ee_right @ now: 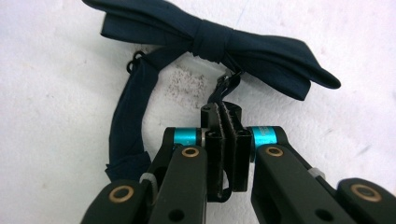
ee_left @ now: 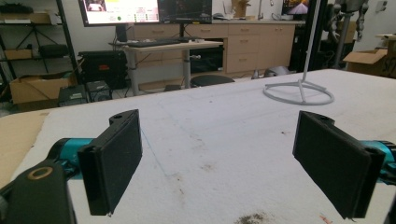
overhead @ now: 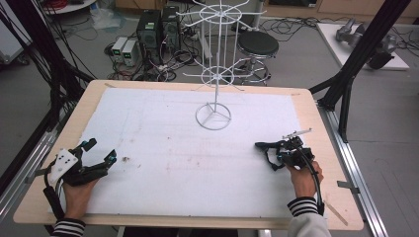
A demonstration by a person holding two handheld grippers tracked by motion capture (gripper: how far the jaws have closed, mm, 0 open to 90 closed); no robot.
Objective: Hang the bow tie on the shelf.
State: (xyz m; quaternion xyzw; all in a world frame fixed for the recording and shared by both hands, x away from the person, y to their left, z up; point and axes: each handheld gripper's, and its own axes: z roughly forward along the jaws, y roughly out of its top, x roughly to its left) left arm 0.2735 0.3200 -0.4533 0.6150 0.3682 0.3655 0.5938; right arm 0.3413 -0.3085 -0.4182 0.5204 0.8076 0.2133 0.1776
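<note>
From above I see the left gripper (overhead: 101,150) spread wide, well left of the wire rack (overhead: 213,64), and the right gripper (overhead: 276,150) right of it. My left gripper view shows its jaws apart over the white mat (ee_left: 224,135). My right gripper view shows the jaws pinching the strap of a bow tie (ee_right: 210,37) on the mat.

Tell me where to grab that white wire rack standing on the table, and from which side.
Take the white wire rack by its bare upright pole between the round base and the lower ring of hooks, coming in level from the person's side. The pole is thin and vertical; the open left claw is free to take it.
</note>
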